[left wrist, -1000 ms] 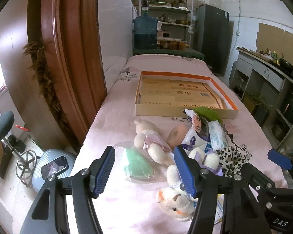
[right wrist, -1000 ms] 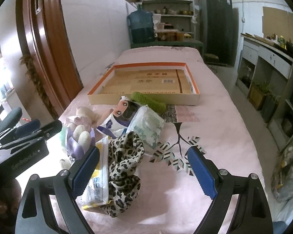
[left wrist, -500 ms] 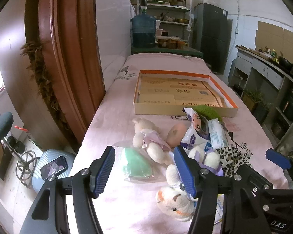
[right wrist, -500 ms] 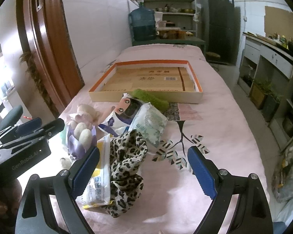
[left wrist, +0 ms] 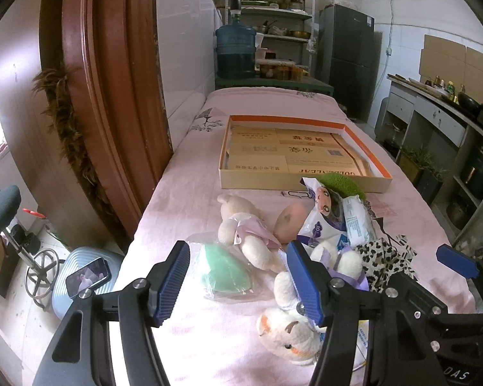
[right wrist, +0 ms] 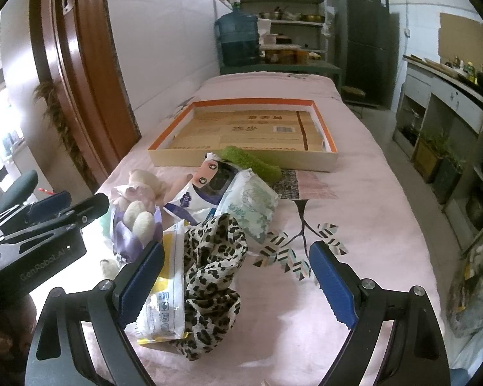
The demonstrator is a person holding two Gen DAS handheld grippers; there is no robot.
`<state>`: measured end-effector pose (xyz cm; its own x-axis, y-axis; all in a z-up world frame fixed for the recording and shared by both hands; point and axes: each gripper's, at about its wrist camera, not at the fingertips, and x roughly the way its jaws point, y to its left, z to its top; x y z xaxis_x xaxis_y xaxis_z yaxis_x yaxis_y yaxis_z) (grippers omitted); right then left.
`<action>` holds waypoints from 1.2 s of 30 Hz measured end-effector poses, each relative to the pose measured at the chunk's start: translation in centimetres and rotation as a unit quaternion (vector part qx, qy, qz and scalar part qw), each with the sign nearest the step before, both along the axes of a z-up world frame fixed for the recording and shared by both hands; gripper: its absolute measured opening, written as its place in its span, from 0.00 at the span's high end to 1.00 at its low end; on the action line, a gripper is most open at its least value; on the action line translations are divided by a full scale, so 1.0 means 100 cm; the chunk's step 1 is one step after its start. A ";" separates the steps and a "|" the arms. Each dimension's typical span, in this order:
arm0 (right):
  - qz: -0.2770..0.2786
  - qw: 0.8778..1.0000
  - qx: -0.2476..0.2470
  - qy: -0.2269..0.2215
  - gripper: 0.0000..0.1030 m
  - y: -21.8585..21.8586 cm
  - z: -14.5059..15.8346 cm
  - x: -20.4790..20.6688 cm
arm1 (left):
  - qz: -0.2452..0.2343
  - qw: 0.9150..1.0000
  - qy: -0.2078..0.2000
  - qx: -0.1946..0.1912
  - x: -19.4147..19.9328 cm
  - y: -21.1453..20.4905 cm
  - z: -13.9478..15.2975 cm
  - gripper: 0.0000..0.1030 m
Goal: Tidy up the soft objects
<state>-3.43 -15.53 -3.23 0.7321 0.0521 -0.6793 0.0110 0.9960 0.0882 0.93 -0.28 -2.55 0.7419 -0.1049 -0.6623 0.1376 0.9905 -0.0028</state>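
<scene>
In the left wrist view, bare pink worktop [left wrist: 183, 173] runs along the left edge; the left gripper [left wrist: 238, 284] hangs released and empty over a bagged green pad [left wrist: 225, 271], plush toys [left wrist: 247, 228] just right. In the right wrist view, clear cloth lies right; the right gripper [right wrist: 236, 281] gapes empty above a leopard cloth [right wrist: 212, 257], the far cardboard tray [right wrist: 241, 157] beyond.

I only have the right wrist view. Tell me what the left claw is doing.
Observer: The left claw is open, with nothing between its pads.
Operator: Say what lies ahead of it.
Observer: A green item in a clear bag lies flat on the pink cloth, in line with the gap.
Operator: Report what is nearest that camera.
Observer: A white plush with an orange ear lies on the cloth, partly hidden behind the claw.
</scene>
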 end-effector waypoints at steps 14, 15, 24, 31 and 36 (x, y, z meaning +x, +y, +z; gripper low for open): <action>-0.002 1.000 0.004 0.007 0.10 -0.001 -0.003 0.001 | -0.001 1.000 0.002 0.000 0.000 -0.001 -0.002 0.39; -0.003 1.000 0.004 0.007 0.10 -0.002 -0.003 0.001 | -0.001 1.000 0.002 0.000 0.000 -0.001 -0.002 0.39; -0.002 1.000 0.004 0.007 0.10 -0.002 -0.004 0.001 | -0.004 1.000 0.001 -0.004 -0.001 0.000 -0.004 0.39; -0.002 1.000 0.005 0.009 0.10 -0.001 -0.006 0.000 | -0.032 0.999 0.004 -0.019 -0.013 0.005 -0.016 0.39; -0.004 1.000 0.018 0.015 0.10 -0.005 -0.010 0.002 | -0.066 0.997 0.004 -0.041 -0.023 0.006 -0.019 0.39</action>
